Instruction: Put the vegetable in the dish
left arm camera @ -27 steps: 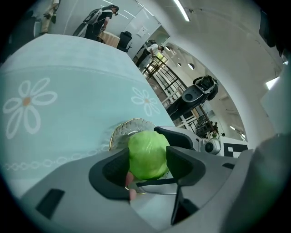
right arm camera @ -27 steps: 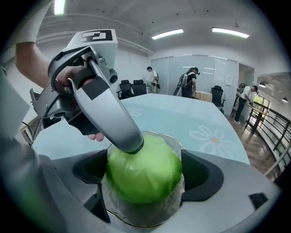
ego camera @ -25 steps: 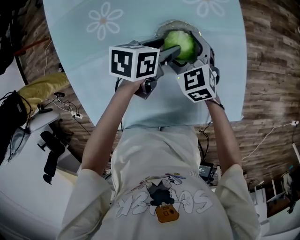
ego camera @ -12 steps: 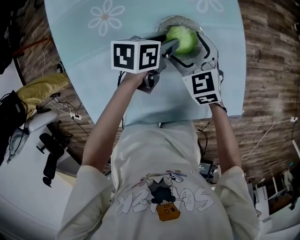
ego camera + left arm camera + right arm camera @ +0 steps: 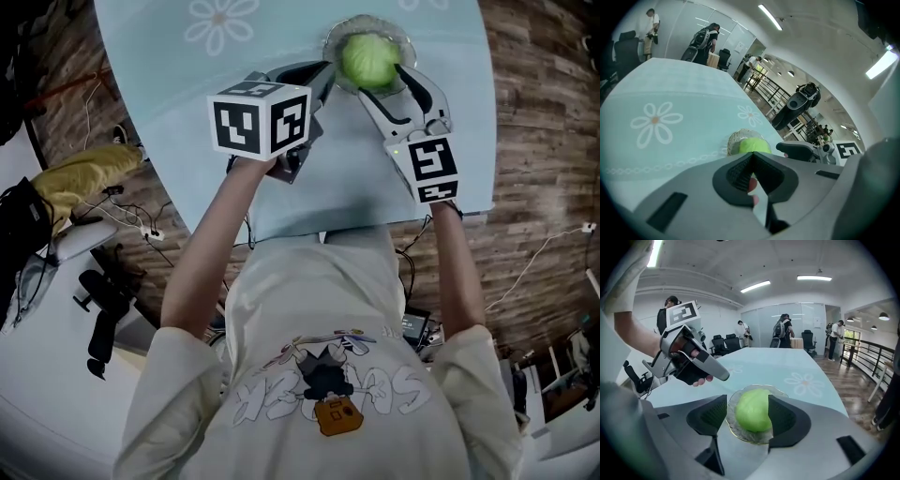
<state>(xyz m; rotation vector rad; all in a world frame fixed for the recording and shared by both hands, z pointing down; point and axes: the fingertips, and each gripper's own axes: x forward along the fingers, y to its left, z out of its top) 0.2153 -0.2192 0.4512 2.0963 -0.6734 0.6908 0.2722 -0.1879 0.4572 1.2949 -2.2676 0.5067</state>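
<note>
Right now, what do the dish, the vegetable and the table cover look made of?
Dish: clear glass or plastic, glossy; the table shows through its textured, wavy rim.
Vegetable: pale green, smooth and waxy, cabbage-like; real or plastic, cannot tell.
Table cover: matte pale blue-green sheet with printed daisies, likely cloth or vinyl.

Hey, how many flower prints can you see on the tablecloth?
2: one flower print left of the dish, another beyond it. Others may lie hidden or out of frame.

The pale-green flowered tabletop (image 5: 173, 108) lies open toward ten o'clock; at twelve, a clear glass dish (image 5: 330, 42) holding a round green vegetable (image 5: 369, 58) blocks passage.
</note>
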